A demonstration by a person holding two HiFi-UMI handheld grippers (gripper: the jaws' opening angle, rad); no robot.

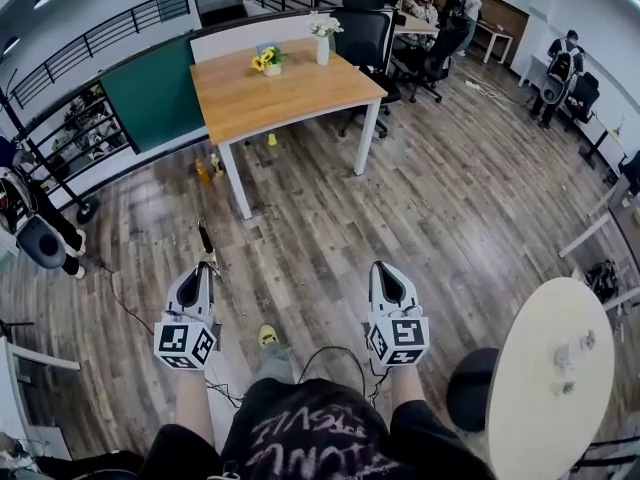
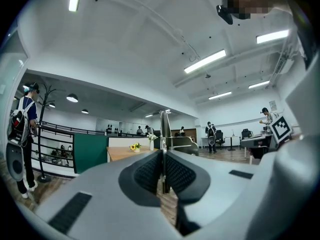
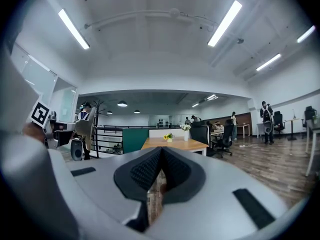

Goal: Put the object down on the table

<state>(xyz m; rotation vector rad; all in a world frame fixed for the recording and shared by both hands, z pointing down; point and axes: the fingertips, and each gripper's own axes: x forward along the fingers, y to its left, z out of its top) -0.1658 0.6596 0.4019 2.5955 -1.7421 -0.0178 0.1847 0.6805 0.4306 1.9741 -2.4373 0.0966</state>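
My left gripper (image 1: 205, 268) is shut on a thin dark slender object (image 1: 204, 240) that sticks forward out of its tips, over the wood floor. In the left gripper view this object (image 2: 162, 129) shows edge-on as a narrow metal strip that rises from between the closed pads of the left gripper (image 2: 162, 156). My right gripper (image 1: 381, 268) is held level beside it, shut with nothing between its fingers; in its own view the right gripper (image 3: 160, 156) has its pads meeting at the tip. The wooden table (image 1: 300, 93) stands some way ahead of both grippers.
On the wooden table stand yellow flowers (image 1: 265, 61) and a white vase (image 1: 322, 48). A green partition (image 1: 155, 93) and office chairs (image 1: 365, 38) flank it. A round white table (image 1: 530, 388) with a small item is at my right. Cables (image 1: 330, 353) lie on the floor.
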